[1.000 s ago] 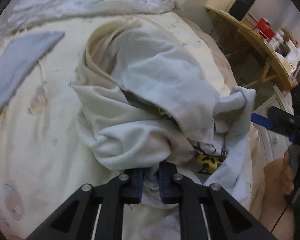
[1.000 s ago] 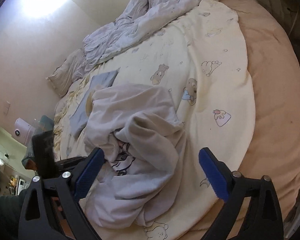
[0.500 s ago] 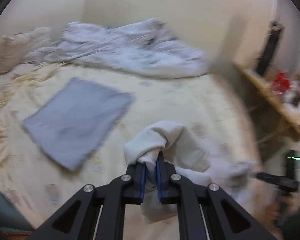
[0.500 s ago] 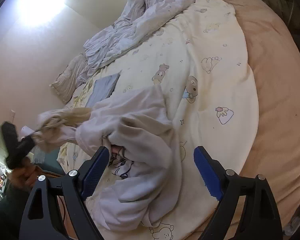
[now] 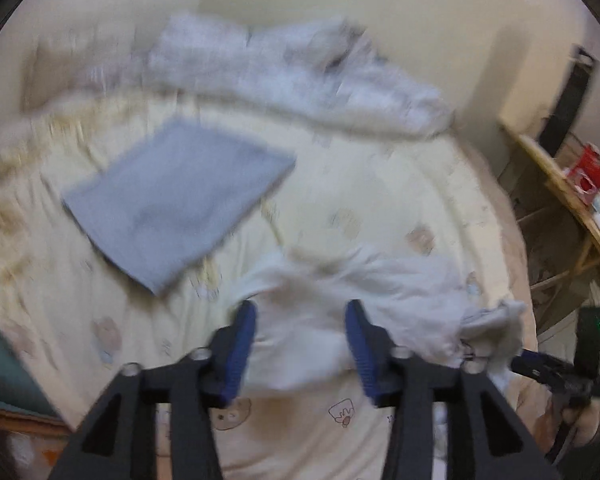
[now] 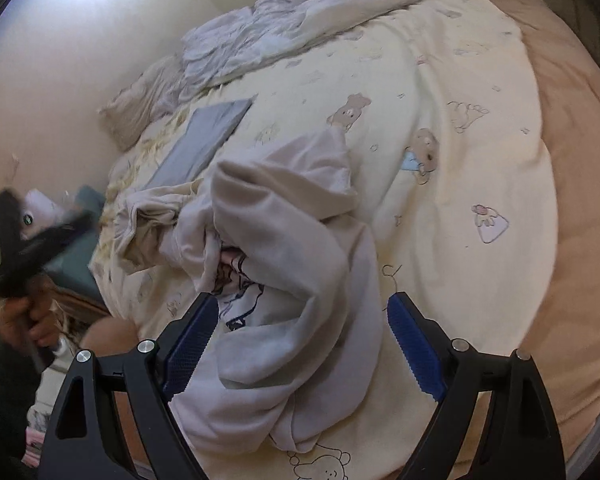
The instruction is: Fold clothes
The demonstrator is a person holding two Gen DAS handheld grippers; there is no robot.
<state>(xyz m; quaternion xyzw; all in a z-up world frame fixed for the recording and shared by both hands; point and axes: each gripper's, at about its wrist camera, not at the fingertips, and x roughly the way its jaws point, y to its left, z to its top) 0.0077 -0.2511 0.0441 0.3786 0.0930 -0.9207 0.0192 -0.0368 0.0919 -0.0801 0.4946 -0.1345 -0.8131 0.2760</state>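
I hold my left claw (image 5: 300, 344) tilted down over the bed (image 5: 340, 184), its blue pads (image 5: 242, 344) apart; the jaws have just been opening and nothing is pinched between them now. The pale shirt (image 5: 340, 300) lies crumpled on the bed just beyond and below those tips, stretching off to the claw's right. A second ago this claw was clenched on a fold of that shirt low over the heap, and half a second ago it was lifting a bunch of it; now the cloth has dropped back and the view is blurred.

My right claw (image 6: 304, 348) also points down at the bed, pads spread wide and gripping nothing, as it was before. The shirt (image 6: 284, 248) sits between and ahead of its fingers, a printed patch showing near the left pad.

The folded grey cloth (image 5: 176, 196) lies flat ahead and left of my left claw, apart from the shirt. Only the left view shows the wooden shelf (image 5: 560, 184) to the right and my right hand (image 5: 580, 428). Only the right view shows my left hand (image 6: 28, 312) gripping its handle, and the bed's bare far edge.
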